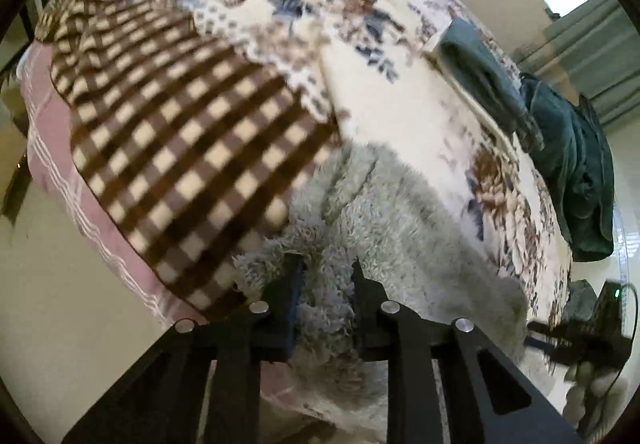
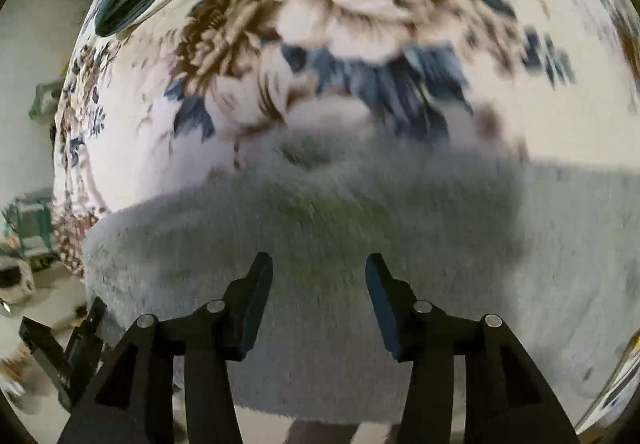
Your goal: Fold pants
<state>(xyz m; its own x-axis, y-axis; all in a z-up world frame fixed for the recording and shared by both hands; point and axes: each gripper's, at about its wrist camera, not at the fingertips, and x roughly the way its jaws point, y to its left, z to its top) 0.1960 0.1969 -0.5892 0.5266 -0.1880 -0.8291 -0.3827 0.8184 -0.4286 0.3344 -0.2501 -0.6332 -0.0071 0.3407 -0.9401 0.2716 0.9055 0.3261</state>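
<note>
One pair of fluffy grey pants (image 1: 384,212) is lying at the near edge of the bed (image 1: 400,116), its long shaggy pile showing soft and uneven, and part of it is hanging over that edge. The bed is wearing one cream floral cover with brown and blue blooms. One brown-and-cream checked blanket (image 1: 180,148) is draping over the bed's left side, its rounded hem touching the pants, with a pink striped sheet (image 1: 52,148) showing beneath it. One dark green cloth (image 1: 568,148) is bunching along the bed's far right edge, well apart from the pants.

The left gripper (image 1: 327,276) is pinching a tuft of the grey fleece, its jaws sitting narrow with pile bulging between the pads. The right gripper (image 2: 319,284) is hovering over the pants (image 2: 320,212) in the right wrist view, jaws standing moderately apart with nothing between them; the picture there is blurring. Bare floral cover is lying open beyond the pants towards the bed's middle.
</note>
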